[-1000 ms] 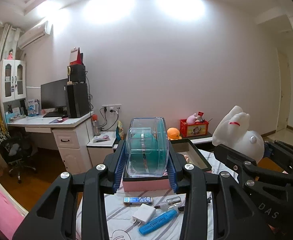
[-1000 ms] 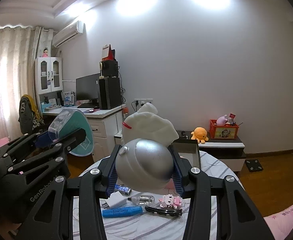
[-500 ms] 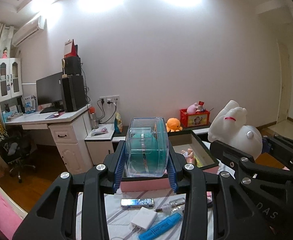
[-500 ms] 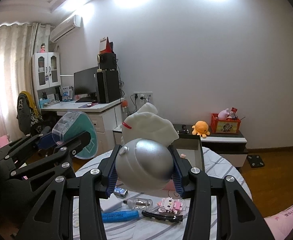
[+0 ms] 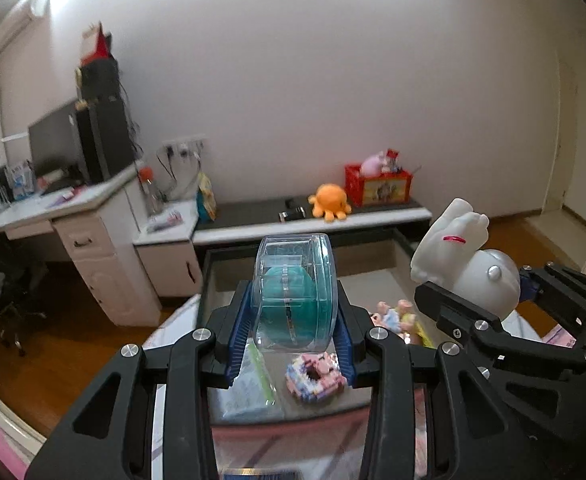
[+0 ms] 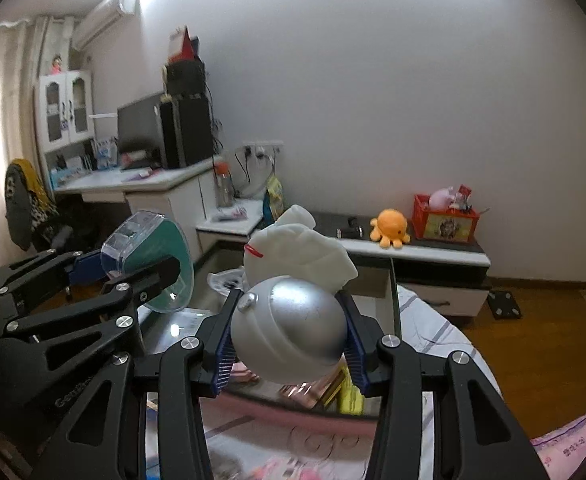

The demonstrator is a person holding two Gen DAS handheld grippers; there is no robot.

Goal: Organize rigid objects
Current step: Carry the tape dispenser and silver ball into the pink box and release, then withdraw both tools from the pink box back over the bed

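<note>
Both tongs came forward and down over the open box [image 5: 403, 246] since a second ago; the small items on the striped cloth that showed below the fingers then are mostly out of frame, and the box interior now fills the space under the left tongs [image 5: 291, 344].

Edges/room: box has a dark rim and sits on a pink base on the round table [image 6: 445, 332]. Its far wall is ahead of both loads, its right wall near the right tongs [image 6: 289, 354]. The two tongs are side by side, apart, not touching. Box floor is partly taken: pink-and-white block toy [image 5: 315, 372], small figurines [image 5: 397, 316], a clear packet [image 5: 253, 380]; bare floor further back.

Loads:
- Left tongs clamped on a clear plastic case [image 5: 295, 292] with a teal disc inside, held upright on edge above the box's near part.
- Right tongs clamped on a white rabbit figure [image 6: 297, 312] with silver round body and a red mark near the ears, also over the box.

Writing: "GenRob…" partly readable on the left tongs in the right wrist view. Other labels too blurred.
</note>
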